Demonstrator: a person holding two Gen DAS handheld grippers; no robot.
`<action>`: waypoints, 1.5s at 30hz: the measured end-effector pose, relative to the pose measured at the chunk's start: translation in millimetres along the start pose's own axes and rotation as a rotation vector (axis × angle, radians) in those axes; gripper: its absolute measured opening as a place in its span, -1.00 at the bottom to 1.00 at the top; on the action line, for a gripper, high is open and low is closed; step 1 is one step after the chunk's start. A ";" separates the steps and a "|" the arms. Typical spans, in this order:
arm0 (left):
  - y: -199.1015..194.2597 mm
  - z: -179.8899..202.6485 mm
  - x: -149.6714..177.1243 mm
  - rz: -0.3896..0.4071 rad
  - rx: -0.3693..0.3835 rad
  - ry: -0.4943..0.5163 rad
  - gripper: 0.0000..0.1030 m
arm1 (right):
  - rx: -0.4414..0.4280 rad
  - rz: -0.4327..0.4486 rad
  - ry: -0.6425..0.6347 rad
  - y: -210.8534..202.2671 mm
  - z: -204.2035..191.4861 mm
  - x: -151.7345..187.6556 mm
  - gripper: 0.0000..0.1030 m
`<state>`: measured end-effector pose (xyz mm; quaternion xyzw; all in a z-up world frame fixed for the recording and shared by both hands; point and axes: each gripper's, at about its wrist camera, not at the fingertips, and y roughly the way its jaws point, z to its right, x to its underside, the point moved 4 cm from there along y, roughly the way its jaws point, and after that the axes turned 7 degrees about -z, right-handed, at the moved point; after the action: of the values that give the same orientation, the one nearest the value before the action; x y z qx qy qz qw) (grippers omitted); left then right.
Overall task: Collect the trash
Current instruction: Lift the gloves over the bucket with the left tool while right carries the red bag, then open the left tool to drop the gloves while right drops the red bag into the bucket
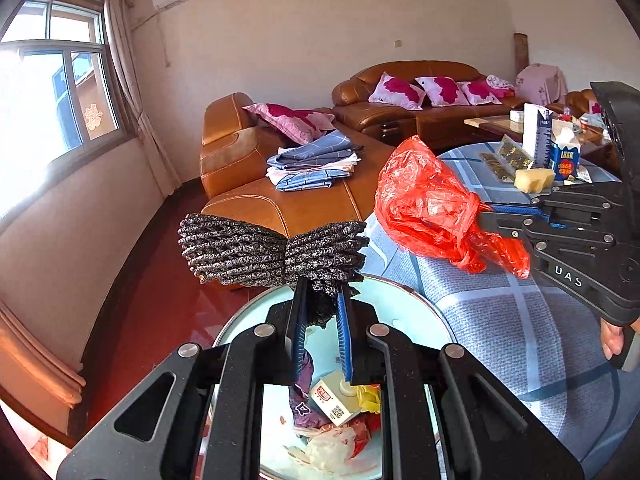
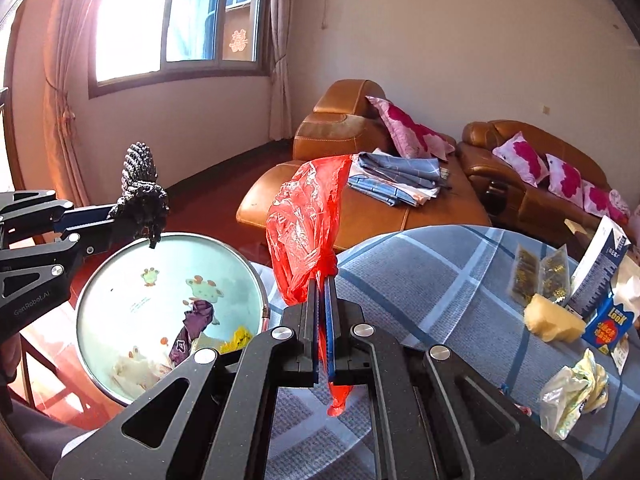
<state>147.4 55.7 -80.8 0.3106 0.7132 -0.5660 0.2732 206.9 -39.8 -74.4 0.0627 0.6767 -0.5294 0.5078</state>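
Observation:
My left gripper is shut on a dark grey mesh scrubber, held bunched in the middle above a round pale-blue basin. From the right wrist view the same scrubber hangs over the basin, which holds trash: a purple wrapper, a white bag and yellow bits. My right gripper is shut on a crumpled red plastic bag, above the edge of the blue plaid tablecloth beside the basin. In the left wrist view, the red bag sits to the right of the scrubber.
On the table lie a yellow sponge, a blue carton, a tall white carton, gold packets and a crumpled wrapper. Brown leather sofas with folded sheets and pink pillows stand behind. A hand holds the right gripper.

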 end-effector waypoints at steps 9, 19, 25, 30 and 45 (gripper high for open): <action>4.8 0.1 1.0 -0.019 -0.035 0.017 -0.74 | -0.019 -0.019 -0.082 4.8 -15.9 0.2 -0.93; 9.6 -6.8 11.0 -0.047 -0.047 0.017 -0.73 | -0.024 -0.036 -0.154 10.0 -30.6 1.3 -0.93; 12.0 -4.6 9.7 -0.054 -0.044 0.022 -0.73 | -0.035 -0.043 -0.168 11.0 -34.0 2.0 -0.93; 12.3 -4.7 10.6 -0.057 -0.041 0.021 -0.73 | -0.043 -0.044 -0.177 11.2 -36.2 2.1 -0.93; 17.8 -0.5 17.1 -0.076 -0.028 0.019 -0.32 | -0.085 -0.049 -0.199 12.0 -40.6 4.5 -0.87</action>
<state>149.6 61.5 -104.7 0.2847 0.7347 -0.5631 0.2490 187.1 -5.0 -88.7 -0.0282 0.6461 -0.5162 0.5615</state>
